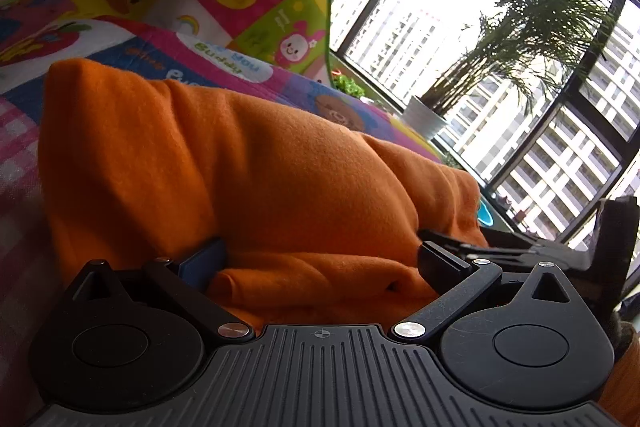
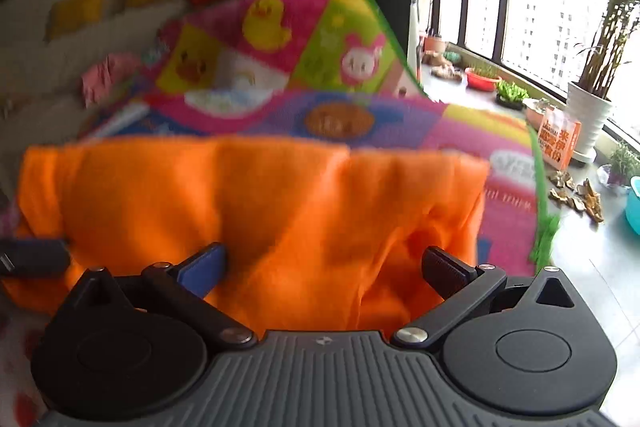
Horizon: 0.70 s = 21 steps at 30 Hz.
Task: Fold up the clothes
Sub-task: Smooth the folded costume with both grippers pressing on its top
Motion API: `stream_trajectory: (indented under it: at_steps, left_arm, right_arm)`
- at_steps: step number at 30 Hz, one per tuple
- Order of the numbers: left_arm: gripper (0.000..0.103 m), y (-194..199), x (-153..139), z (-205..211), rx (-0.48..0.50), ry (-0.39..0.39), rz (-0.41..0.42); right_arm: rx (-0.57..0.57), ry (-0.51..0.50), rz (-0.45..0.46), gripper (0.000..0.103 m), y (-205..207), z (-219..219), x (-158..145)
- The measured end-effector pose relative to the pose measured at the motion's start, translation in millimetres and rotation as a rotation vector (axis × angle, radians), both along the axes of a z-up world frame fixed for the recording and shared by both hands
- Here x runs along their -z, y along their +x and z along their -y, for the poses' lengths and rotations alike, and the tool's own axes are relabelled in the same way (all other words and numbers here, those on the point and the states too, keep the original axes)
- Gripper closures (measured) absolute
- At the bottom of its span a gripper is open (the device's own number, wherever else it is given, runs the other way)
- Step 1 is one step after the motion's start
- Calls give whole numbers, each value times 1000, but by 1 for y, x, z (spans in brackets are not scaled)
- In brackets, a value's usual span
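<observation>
Left wrist: one orange garment, two spread grippers

The whole right wrist view is smeared by motion blur, so the edges of the bright orange fleece garment and the printed figures on the multicoloured cartoon play mat beyond it are soft and unreadable. A dark, blocky object pokes in at that view's left edge, cut off; what it is cannot be told. The pink crumpled cloth further back is too blurred to identify. In the left wrist view, the orange garment's lower fold runs under the black ribbed gripper body and disappears there. The white plant pot is partly hidden behind the mat.
</observation>
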<state>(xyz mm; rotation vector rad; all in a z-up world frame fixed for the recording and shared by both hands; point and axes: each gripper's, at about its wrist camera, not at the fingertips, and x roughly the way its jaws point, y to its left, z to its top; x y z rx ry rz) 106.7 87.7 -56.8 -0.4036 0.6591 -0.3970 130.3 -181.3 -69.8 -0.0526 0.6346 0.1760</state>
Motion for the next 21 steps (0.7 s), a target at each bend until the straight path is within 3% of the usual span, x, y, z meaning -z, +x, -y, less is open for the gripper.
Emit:
stream_trajectory:
  at_steps: [4,6,9,14,18,21]
  left_arm:
    - [0,-6,-9,-4,-47,1,0]
    - [0,-14,-20,-11,-85,18,48]
    - [0,-16,-30,-19,-163,117,75]
    - [0,1,-8,-24,-258,275,-33]
    - [0,1,-3,-28,-274,273,-40]
    - [0,-13,-26,-24,-272,254,55]
  right_arm:
    - [-6,-34,16,0,-3,-6,6]
    - [-5,-47,26,0,-4,-8,6]
    - [-3,-42,30,0,-4,-8,5]
    - [2,-28,55,0,-9,-4,3]
    - [4,-13,47,0,-9,-2,4]
    - [1,6,22,0,-5,1,5]
